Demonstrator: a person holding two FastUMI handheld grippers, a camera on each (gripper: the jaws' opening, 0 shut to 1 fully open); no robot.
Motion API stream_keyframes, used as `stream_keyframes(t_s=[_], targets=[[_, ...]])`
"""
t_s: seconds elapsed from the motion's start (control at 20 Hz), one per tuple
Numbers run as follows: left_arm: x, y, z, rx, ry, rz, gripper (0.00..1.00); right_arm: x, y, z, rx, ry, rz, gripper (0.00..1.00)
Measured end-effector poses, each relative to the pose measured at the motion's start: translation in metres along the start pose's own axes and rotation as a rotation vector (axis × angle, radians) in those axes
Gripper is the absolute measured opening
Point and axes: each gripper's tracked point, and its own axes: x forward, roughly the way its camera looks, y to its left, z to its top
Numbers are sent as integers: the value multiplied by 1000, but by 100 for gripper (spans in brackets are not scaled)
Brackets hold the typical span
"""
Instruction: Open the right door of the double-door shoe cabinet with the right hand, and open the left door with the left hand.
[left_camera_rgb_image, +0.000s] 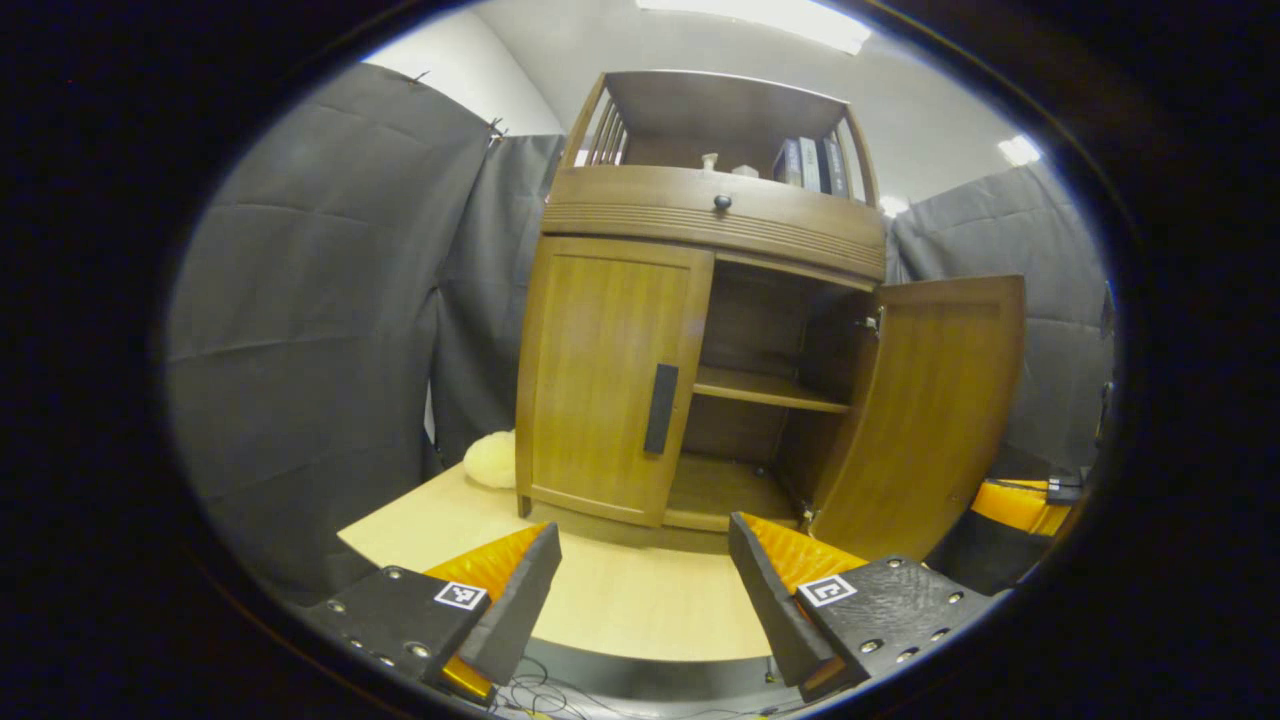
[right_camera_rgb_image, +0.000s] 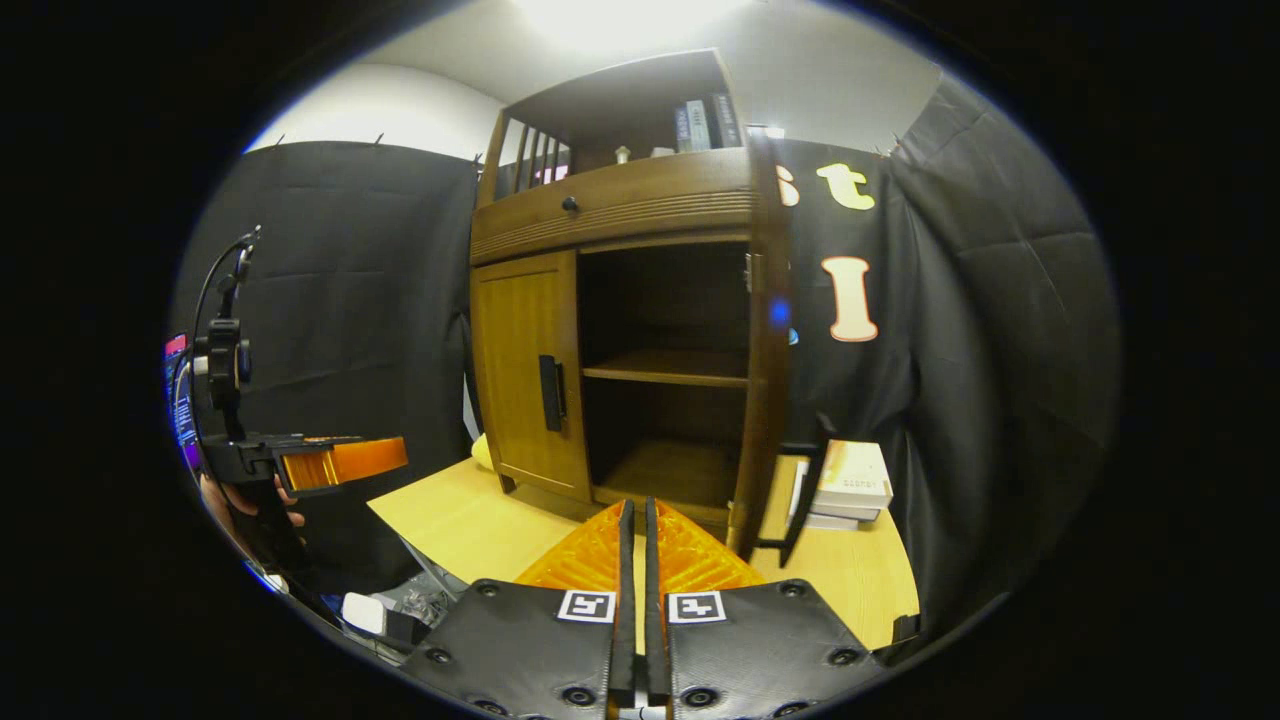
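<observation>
Right door (left_camera_rgb_image: 930, 410) is swung wide already, so the left door (left_camera_rgb_image: 610, 375), shut on the table-top cabinet (left_camera_rgb_image: 715, 215), is what's tackled now. Left gripper (left_camera_rgb_image: 640, 590) is held short with fingers spread; right gripper (right_camera_rgb_image: 635, 560) fingers are pressed together, empty. Handle (left_camera_rgb_image: 661, 408) needs to be reached and pinched next, probably.

Pale table (left_camera_rgb_image: 640, 610), shoe cabinet (left_camera_rgb_image: 610, 380) (upright), boxes (right_camera_rgb_image: 850, 485)

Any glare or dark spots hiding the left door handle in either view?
Left gripper view: even light, the left door handle sharp on the closed left door. Right gripper view: ceiling light blown out, cabinet interior in deep shadow, handle readable.
</observation>
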Motion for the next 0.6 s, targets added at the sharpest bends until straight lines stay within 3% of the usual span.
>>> stream_keyframes(t_s=[0.15, 0.3, 0.45, 0.6], targets=[[21, 25, 20, 34, -28, -32, 99, 27, 27, 10, 3, -7, -7, 7], [34, 54, 42, 75, -103, -14, 98, 53, 46, 21, 8, -8, -31, 6], [49, 64, 43, 63, -111, -44, 99, 72, 53, 37, 20, -33, -83, 5], [64, 66, 41, 46, -107, -93, 99, 92, 68, 38, 41, -30, -88, 48]])
